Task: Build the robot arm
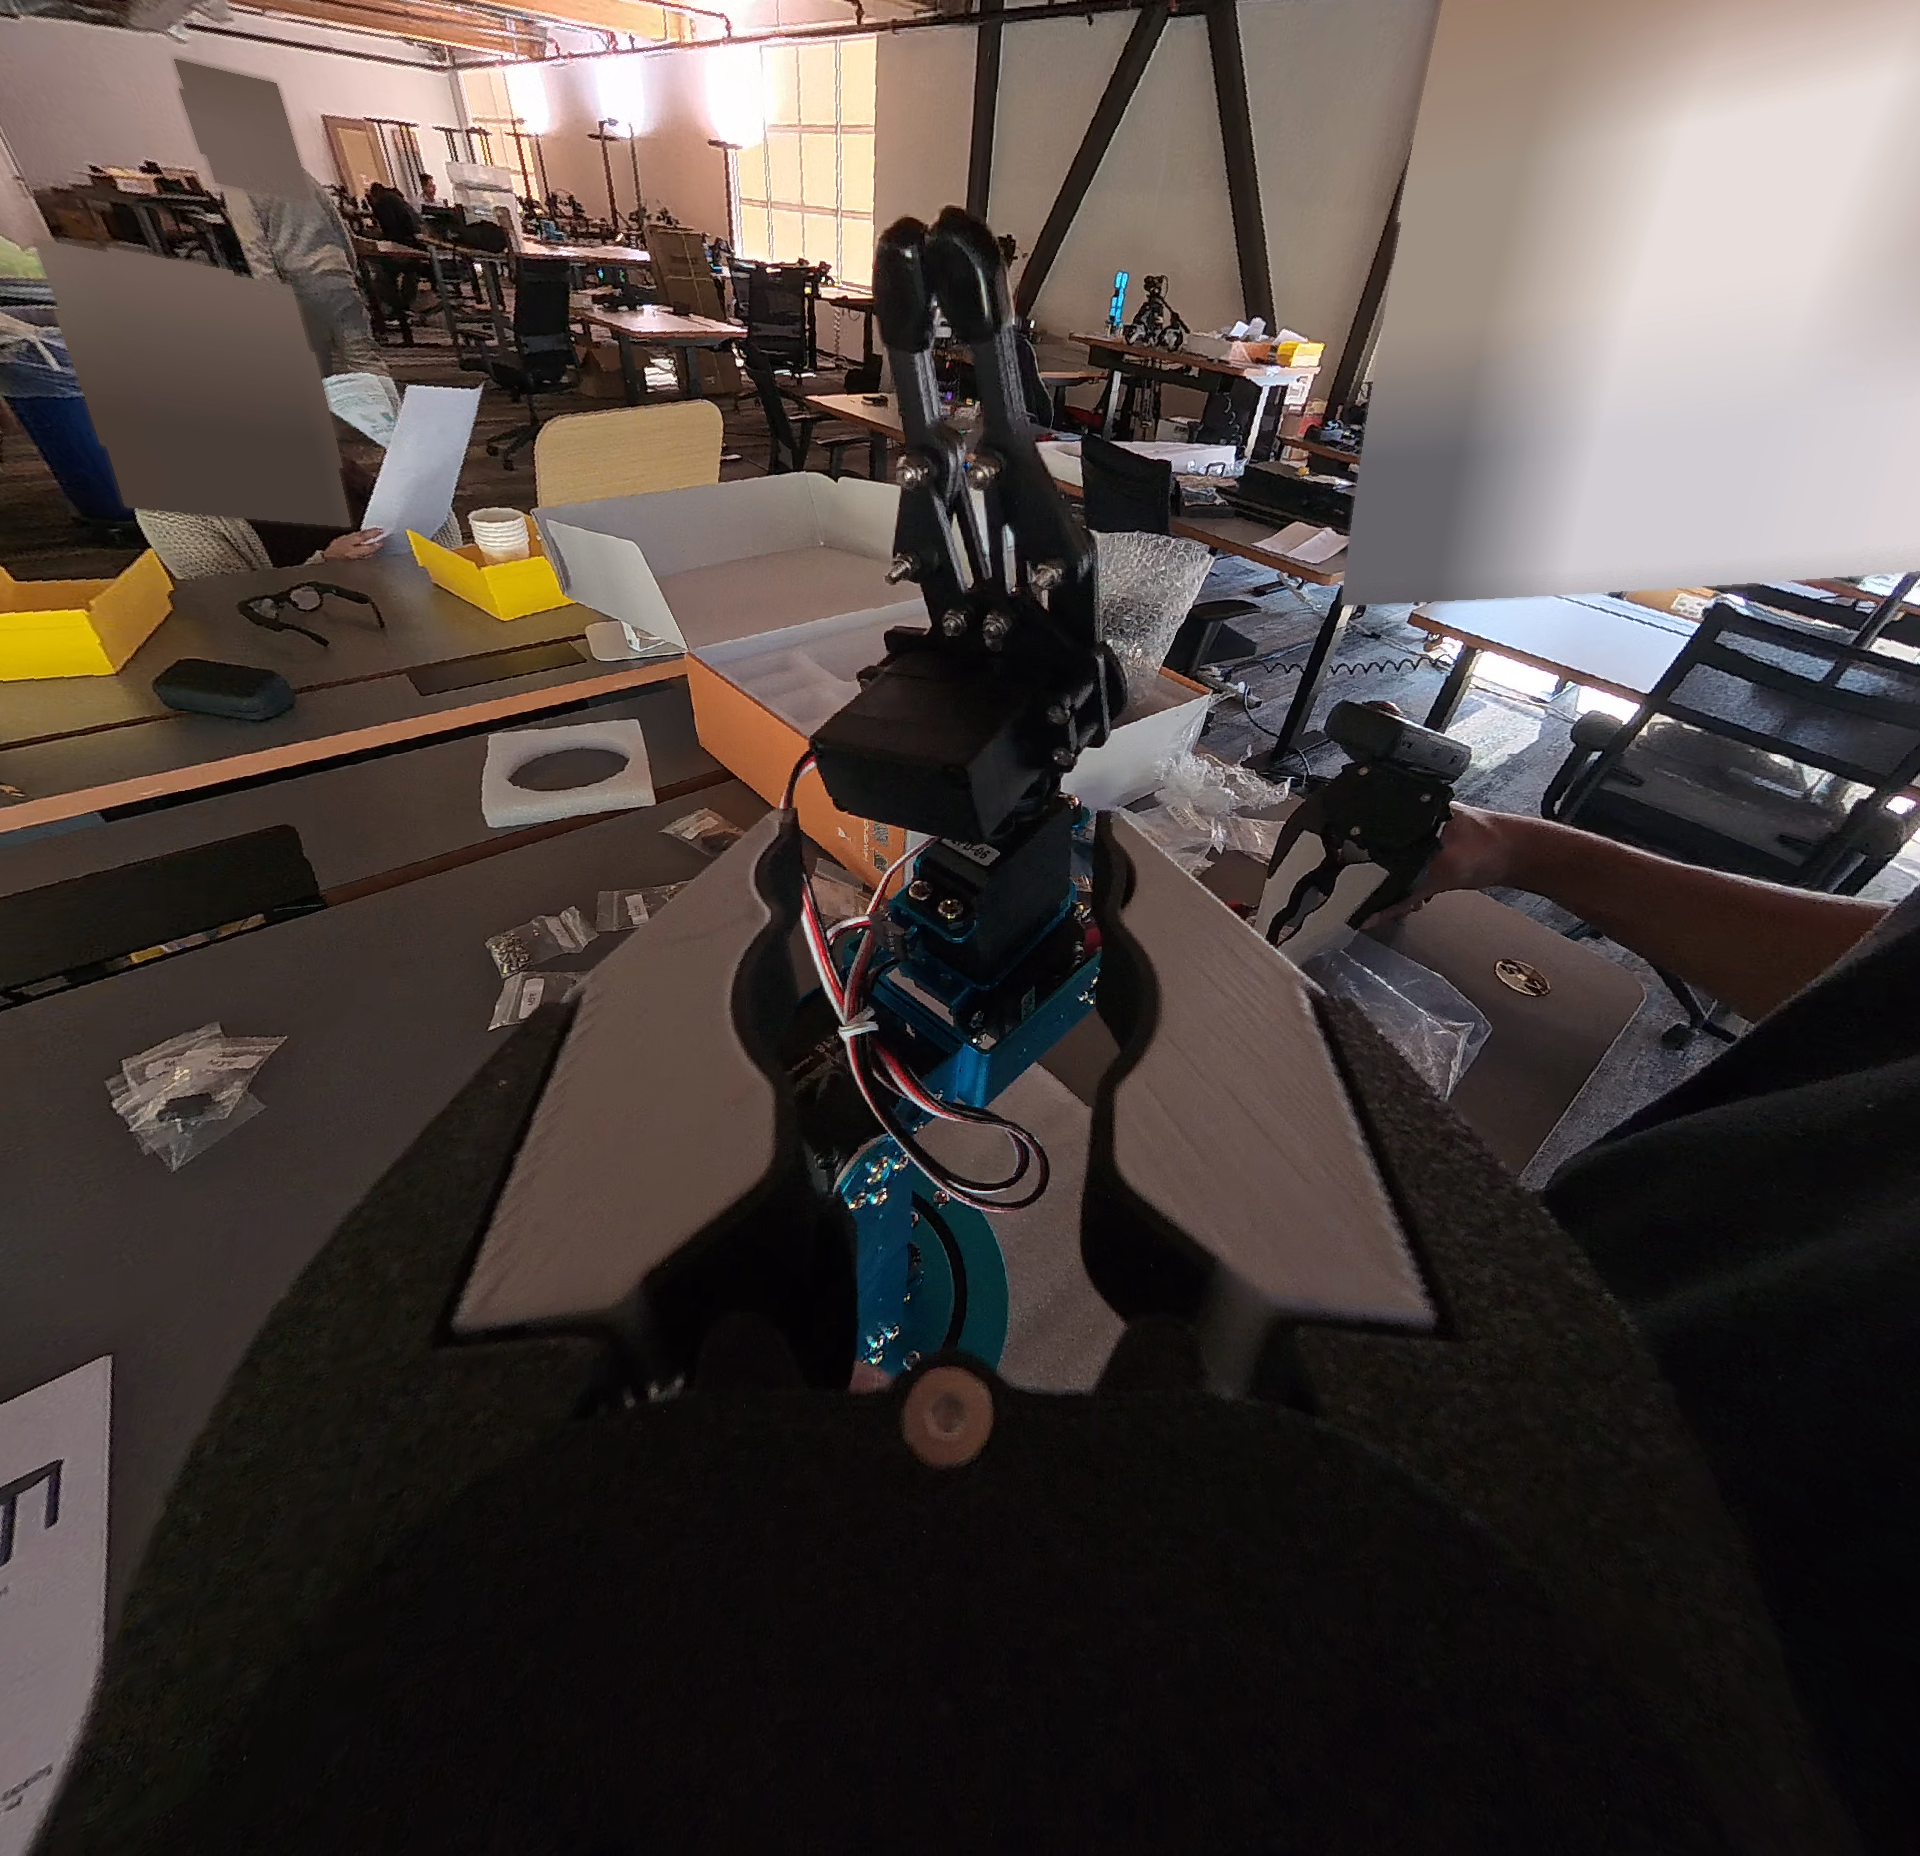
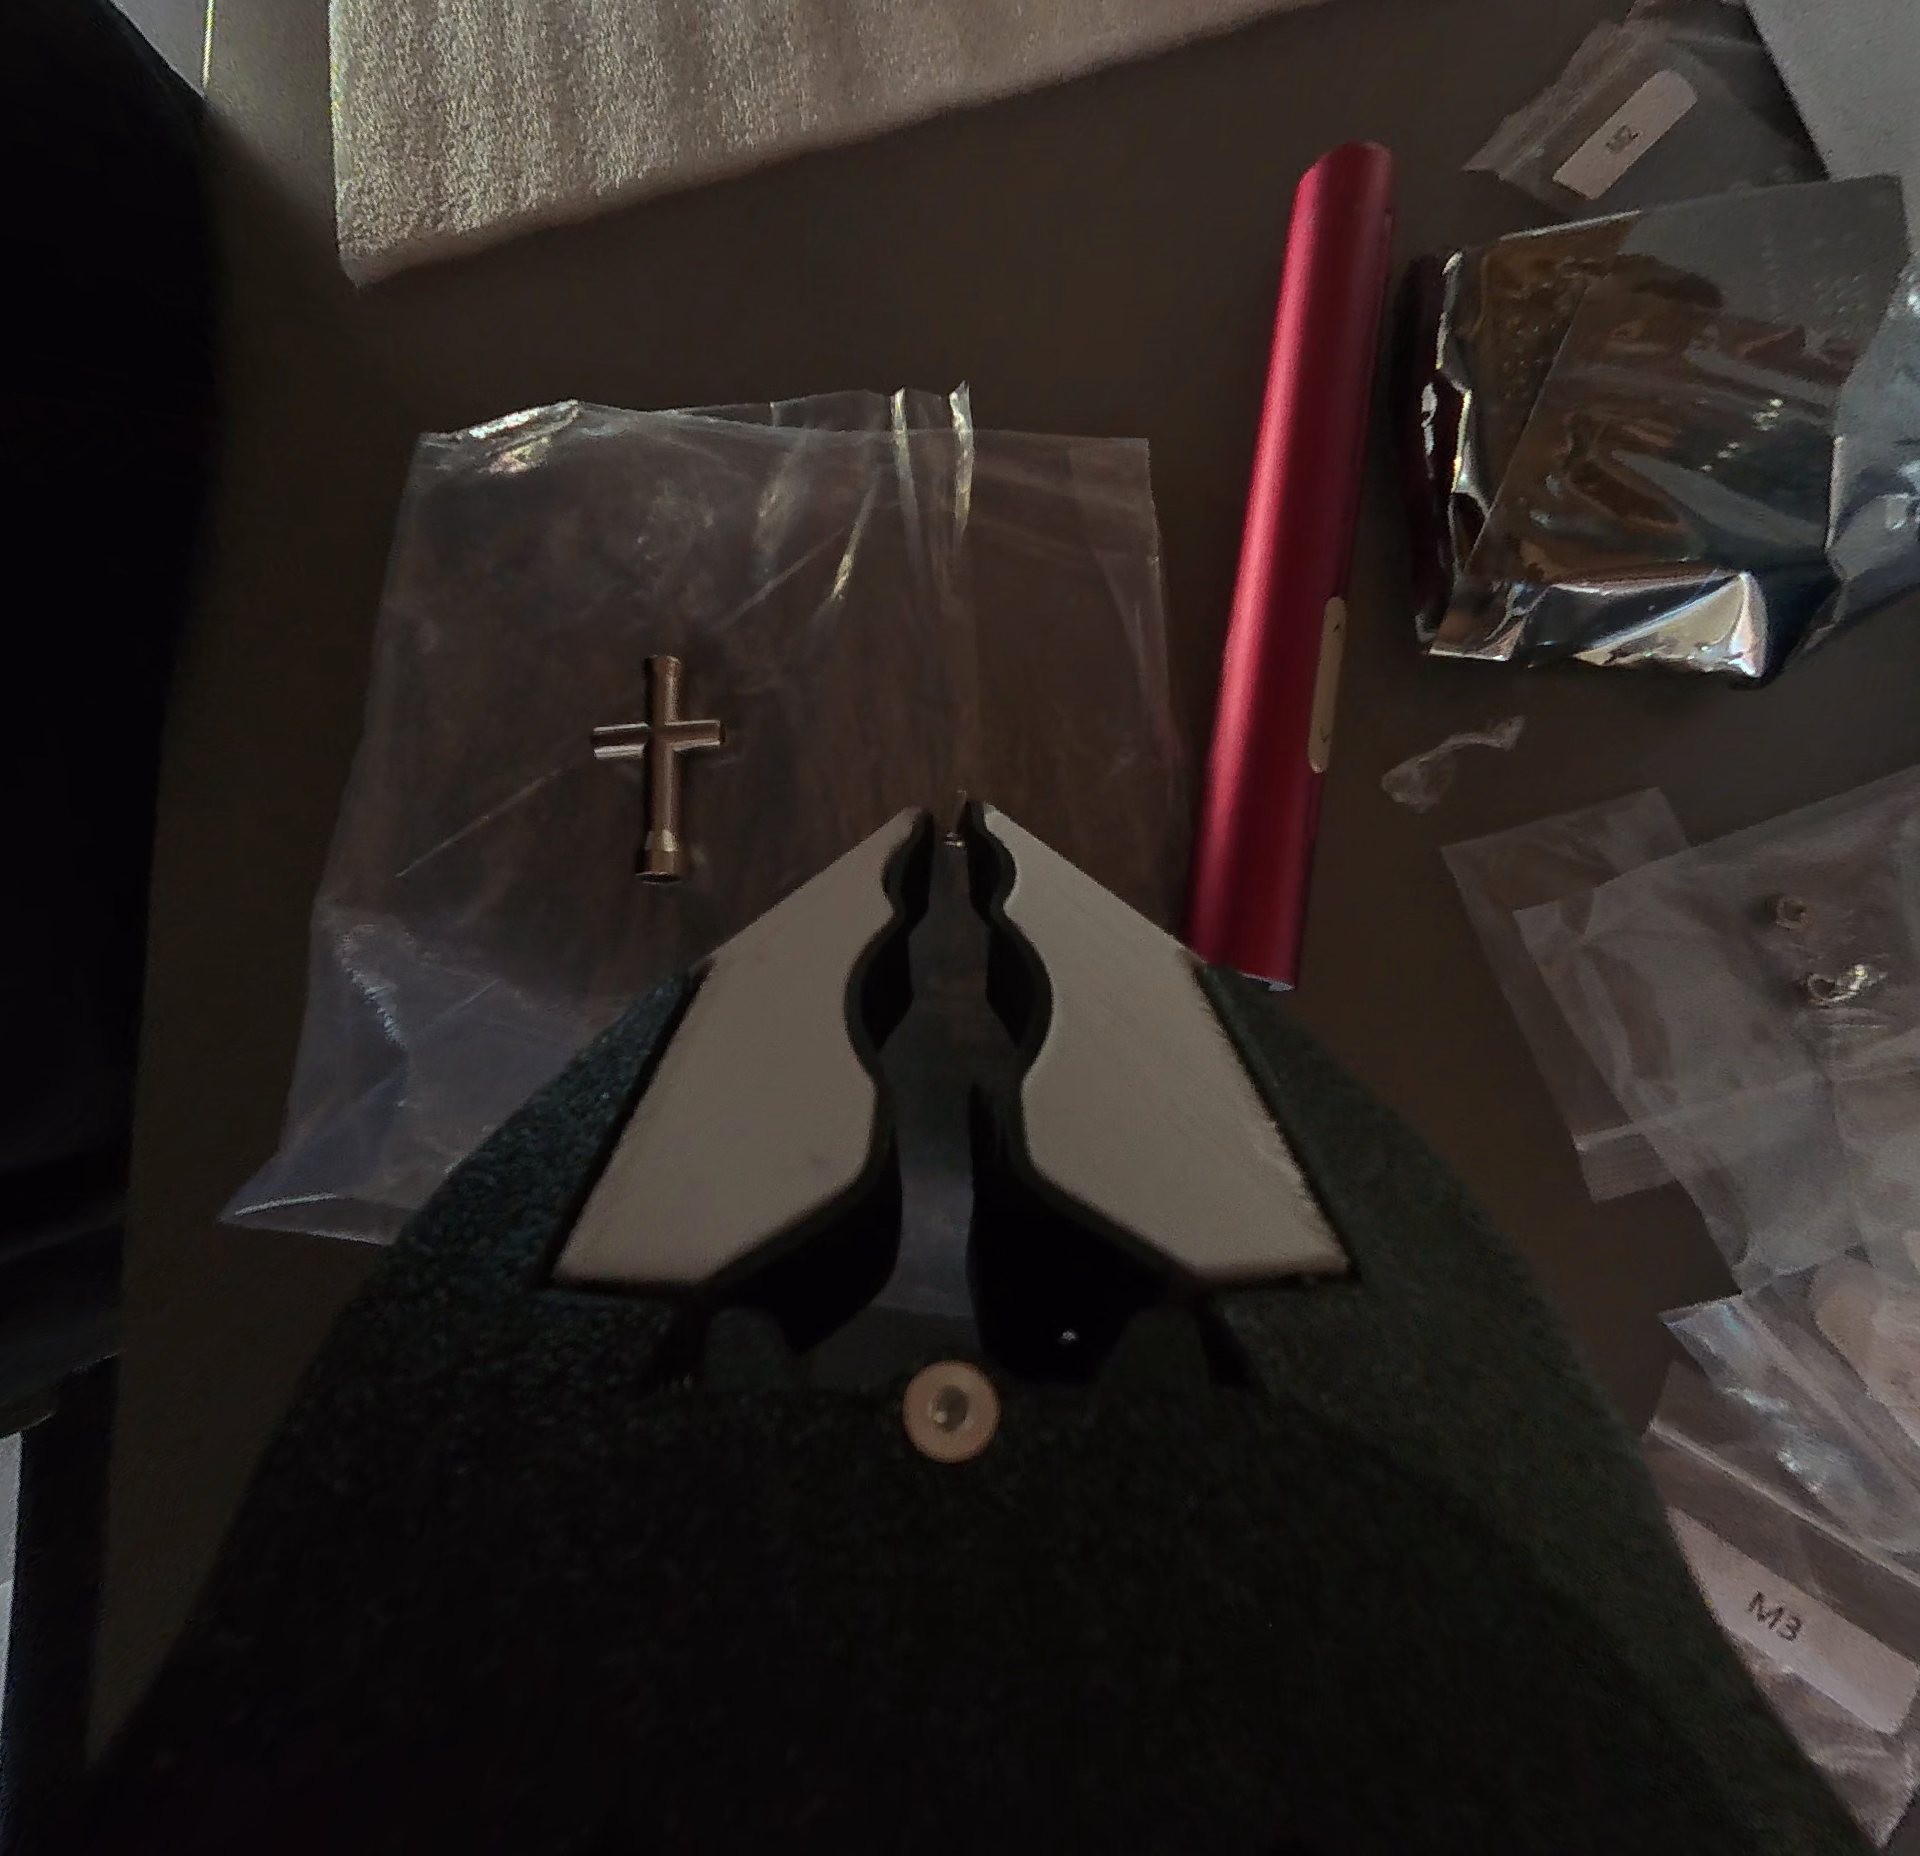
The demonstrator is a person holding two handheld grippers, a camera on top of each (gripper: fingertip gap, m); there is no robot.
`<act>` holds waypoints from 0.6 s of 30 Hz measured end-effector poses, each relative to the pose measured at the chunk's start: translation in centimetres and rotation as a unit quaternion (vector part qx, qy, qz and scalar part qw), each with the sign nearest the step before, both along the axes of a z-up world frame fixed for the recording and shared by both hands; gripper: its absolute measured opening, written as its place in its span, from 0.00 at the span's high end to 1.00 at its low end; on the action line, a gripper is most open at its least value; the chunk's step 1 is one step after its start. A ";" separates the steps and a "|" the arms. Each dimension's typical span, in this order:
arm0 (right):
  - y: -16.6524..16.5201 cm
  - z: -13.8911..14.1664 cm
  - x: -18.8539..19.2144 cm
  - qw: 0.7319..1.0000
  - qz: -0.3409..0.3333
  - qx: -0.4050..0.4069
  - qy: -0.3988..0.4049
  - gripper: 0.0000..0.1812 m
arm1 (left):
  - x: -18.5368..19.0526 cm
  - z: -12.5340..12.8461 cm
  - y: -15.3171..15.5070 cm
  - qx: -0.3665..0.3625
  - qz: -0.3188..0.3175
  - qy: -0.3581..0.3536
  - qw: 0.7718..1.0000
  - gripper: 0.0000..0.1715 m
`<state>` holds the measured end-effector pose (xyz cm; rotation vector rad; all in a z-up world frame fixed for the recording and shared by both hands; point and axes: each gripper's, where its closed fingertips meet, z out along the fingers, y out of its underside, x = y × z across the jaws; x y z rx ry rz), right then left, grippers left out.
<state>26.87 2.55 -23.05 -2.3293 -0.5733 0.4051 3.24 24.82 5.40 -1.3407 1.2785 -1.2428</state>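
Straddling small robot arm, left tongs wide | right tongs pinching small screw over clear bag

Take the small robot arm as your landmark. It stands between the fingers of your left gripper, its claw pointing up above the fingertips and its wires hanging down its near side. Behind it sits an open box on the table — a foam piece lies left of that box. Left of the arm, small bags are scattered on the tabletop. Right of the arm, your right gripper hangs farther off.

Under your right gripper lies a plastic bag, with a cross-shaped wrench on it, left of the fingertips. A tube lies right of the bag — a crumpled foil bag beyond that.
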 end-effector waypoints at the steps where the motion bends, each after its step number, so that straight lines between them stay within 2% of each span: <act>1: 0.0 0.0 0.0 1.000 -0.002 0.000 0.000 0.97 | 0.0 0.0 0.0 0.001 0.001 0.002 1.000 0.68; 8: -0.3 0.0 0.4 1.000 -0.015 0.004 -0.025 0.97 | 0.0 0.1 -0.2 0.007 0.002 0.004 1.000 0.69; 18: 0.0 0.0 0.3 1.000 -0.025 0.008 -0.017 1.00 | 0.4 -0.2 -0.2 0.011 -0.005 0.013 1.000 0.68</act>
